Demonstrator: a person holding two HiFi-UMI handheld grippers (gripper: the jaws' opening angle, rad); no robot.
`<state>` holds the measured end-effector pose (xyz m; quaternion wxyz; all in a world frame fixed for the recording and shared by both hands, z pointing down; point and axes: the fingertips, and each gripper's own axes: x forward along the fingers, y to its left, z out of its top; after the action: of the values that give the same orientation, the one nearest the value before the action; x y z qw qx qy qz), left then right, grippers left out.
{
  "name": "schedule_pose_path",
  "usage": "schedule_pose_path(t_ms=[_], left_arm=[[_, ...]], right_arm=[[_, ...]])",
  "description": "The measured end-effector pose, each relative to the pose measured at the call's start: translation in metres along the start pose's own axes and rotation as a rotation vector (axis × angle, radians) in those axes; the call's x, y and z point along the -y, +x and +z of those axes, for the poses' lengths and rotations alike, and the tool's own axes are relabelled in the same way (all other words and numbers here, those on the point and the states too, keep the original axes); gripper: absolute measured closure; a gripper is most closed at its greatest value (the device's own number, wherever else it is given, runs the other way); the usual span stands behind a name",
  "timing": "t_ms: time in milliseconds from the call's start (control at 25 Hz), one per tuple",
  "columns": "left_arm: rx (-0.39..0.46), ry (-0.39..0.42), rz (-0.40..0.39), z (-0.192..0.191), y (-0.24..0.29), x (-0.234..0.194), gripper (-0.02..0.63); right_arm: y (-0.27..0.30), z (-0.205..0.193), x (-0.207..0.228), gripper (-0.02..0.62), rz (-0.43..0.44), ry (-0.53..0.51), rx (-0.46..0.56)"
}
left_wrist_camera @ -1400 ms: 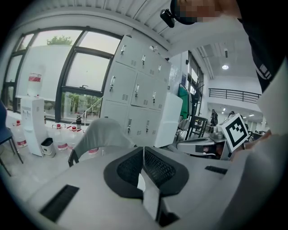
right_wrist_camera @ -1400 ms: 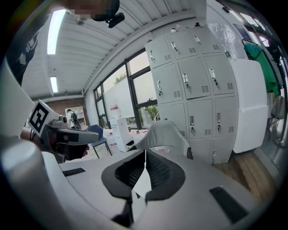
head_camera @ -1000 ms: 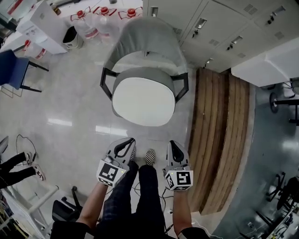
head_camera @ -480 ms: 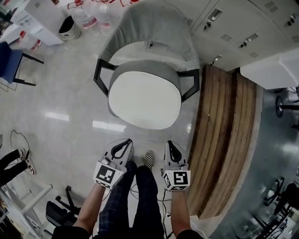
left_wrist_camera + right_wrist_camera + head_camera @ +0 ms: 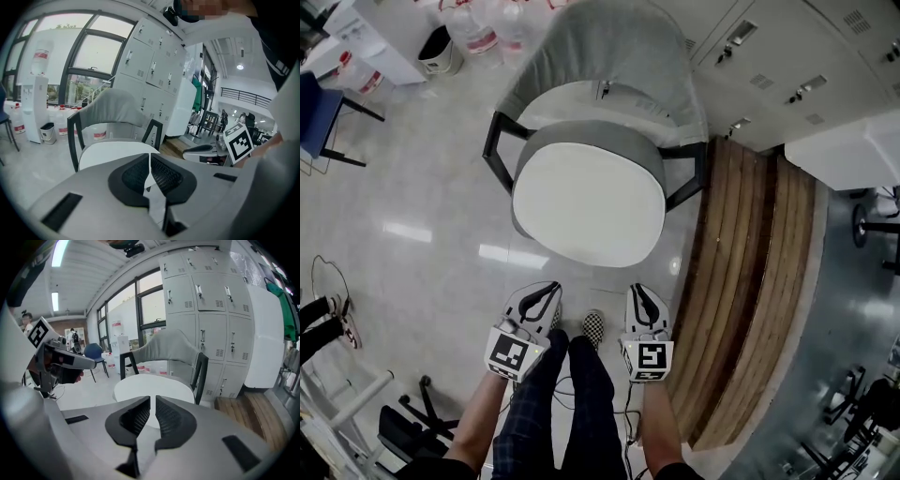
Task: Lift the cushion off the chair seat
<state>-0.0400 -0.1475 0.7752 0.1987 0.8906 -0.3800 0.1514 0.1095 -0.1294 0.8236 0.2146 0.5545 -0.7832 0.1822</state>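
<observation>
both grippers closed and empty, short of the chair.
your left gripper (image 5: 551,291) and right gripper (image 5: 639,295) each have the jaws drawn together with nothing between them. both point toward the chair's front edge, apart from it, either side of your legs (image 5: 572,403). the white cushion (image 5: 588,202) lies flat on the seat of the grey chair (image 5: 609,56), untouched. lockers (image 5: 787,56) stand behind the chair, with a wooden platform (image 5: 750,281) to its right.

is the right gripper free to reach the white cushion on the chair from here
Probably yes: only bare floor lies between the right gripper and the cushion, whose front edge faces it unblocked. Its jaws are shut, so they would need opening first.
</observation>
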Motion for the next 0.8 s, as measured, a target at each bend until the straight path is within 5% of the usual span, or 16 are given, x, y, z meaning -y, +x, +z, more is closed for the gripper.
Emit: schedule_pose_path(t_ms=[640,800], left_arm=[[-0.028,-0.011,0.022,-0.040,0.002,-0.002,0.581],[-0.027,-0.010,0.024,-0.046,0.007,-0.002,0.581]], right_arm=[[0.051,-0.055,-0.001,0.555,0.017,-0.412,-0.139],[0.059,-0.066,-0.003,0.459,0.047,-0.459,-0.155]])
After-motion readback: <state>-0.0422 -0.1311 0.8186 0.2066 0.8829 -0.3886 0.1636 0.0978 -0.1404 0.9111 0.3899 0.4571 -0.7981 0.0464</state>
